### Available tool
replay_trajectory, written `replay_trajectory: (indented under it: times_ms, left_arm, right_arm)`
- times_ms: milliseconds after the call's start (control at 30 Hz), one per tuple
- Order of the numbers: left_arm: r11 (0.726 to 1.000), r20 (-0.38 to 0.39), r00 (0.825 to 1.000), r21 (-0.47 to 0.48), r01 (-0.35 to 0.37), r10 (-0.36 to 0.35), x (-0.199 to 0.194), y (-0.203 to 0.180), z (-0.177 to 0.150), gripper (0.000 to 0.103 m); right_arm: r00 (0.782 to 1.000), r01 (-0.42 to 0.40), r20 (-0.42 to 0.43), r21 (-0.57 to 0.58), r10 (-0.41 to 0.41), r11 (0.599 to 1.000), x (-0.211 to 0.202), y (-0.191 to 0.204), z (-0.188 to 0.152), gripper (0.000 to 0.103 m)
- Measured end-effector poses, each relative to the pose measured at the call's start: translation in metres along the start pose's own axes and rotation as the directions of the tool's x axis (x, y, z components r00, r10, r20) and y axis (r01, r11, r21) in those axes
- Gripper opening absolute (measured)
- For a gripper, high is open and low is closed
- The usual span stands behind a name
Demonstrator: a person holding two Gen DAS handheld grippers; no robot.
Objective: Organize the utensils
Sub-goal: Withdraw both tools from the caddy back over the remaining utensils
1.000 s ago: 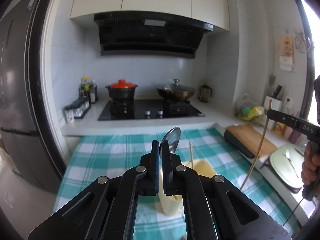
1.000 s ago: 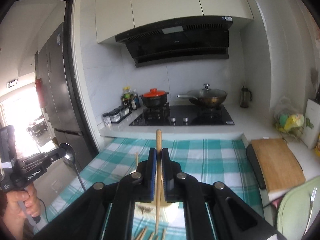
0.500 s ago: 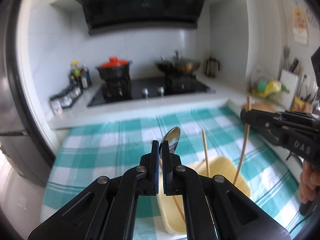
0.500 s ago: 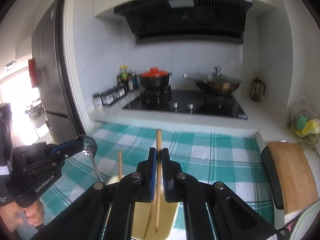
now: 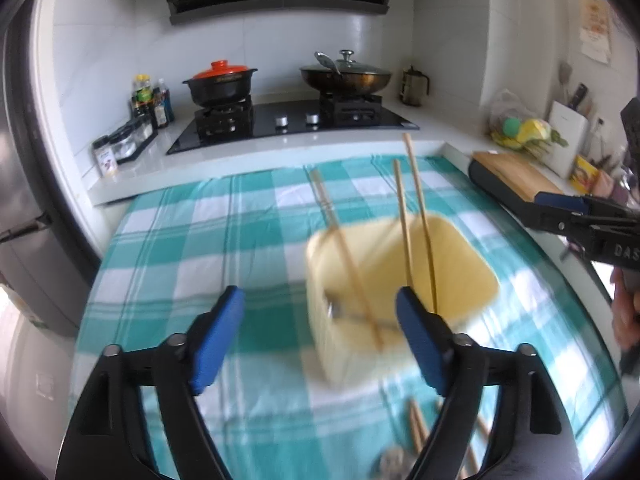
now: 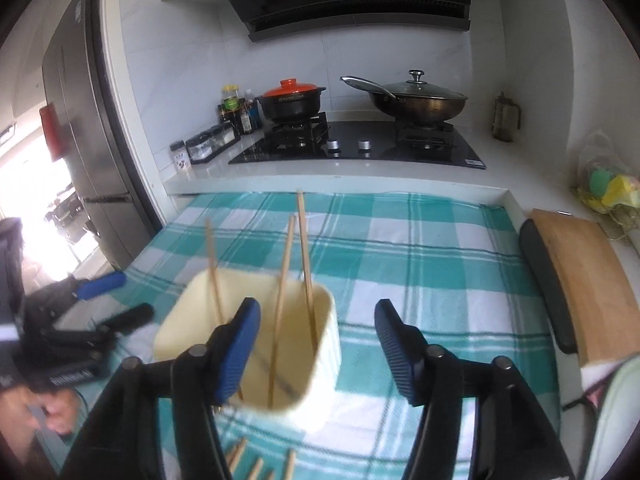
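The left gripper (image 5: pixel 320 320) has its jaws spread wide and empty above the checked cloth (image 5: pixel 192 248), and the right gripper (image 6: pixel 316 332) is equally spread and empty over the yellow holder (image 6: pixel 248 344). Three chopsticks (image 6: pixel 304 260) stand leaning in the holder, and a spoon (image 5: pixel 352 314) lies low inside it. More chopsticks (image 6: pixel 248 466) lie loose on the cloth just below the holder. The likely next step is picking one of those: lower a gripper flat, pinch one stick near its middle, and lift clear before tilting it over the rim. Half a second ago both grippers were pressed shut, the left on the spoon, the right on a chopstick; both have since let go into the holder.
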State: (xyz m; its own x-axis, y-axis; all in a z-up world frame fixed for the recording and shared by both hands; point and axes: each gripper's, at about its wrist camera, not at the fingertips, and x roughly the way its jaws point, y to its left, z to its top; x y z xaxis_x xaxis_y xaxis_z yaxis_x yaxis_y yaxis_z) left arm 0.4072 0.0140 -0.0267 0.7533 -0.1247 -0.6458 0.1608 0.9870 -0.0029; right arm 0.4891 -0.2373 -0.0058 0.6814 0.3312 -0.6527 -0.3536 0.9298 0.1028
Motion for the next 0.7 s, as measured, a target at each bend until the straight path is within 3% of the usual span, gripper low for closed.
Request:
replay_trajectory:
  times_ms: [167,333,467,633,700]
  left_arm:
    - [0.999,-0.001,1.000,0.025,-0.021,0.022,-0.055,0.007,-0.051,0.097]
    - [0.998,0.053,0.997,-0.018,-0.058,0.059,-0.094,-0.002,-0.111,0.099]
    - [0.998,0.048,0.997,-0.004,-0.067,0.067,-0.104,-0.016,-0.148,0.099]
    - [0.999,-0.025,1.000,-0.040,0.015,-0.016,-0.101,-0.028,-0.190,0.099]
    - [0.998,-0.049,0.998,-0.057,0.030,-0.033,-0.100,-0.034,-0.203,0.099]
  right_arm:
    - [0.996,0.061,-0.057,-0.051,-0.064,0.997,-0.043,0.006,-0.051,0.076]
    - [0.987,0.140,-0.069,-0.096,-0.147,0.986,-0.088,0.020,-0.124,0.081]
    - [0.979,0.187,-0.069,-0.063,-0.192,0.980,-0.111,0.029,-0.180,0.084]
    - [0.980,0.173,-0.112,0.071,-0.164,0.982,-0.123,0.031,-0.241,0.087]
    - [0.975,0.193,-0.124,0.064,-0.184,0.979,-0.123,0.038,-0.258,0.088]
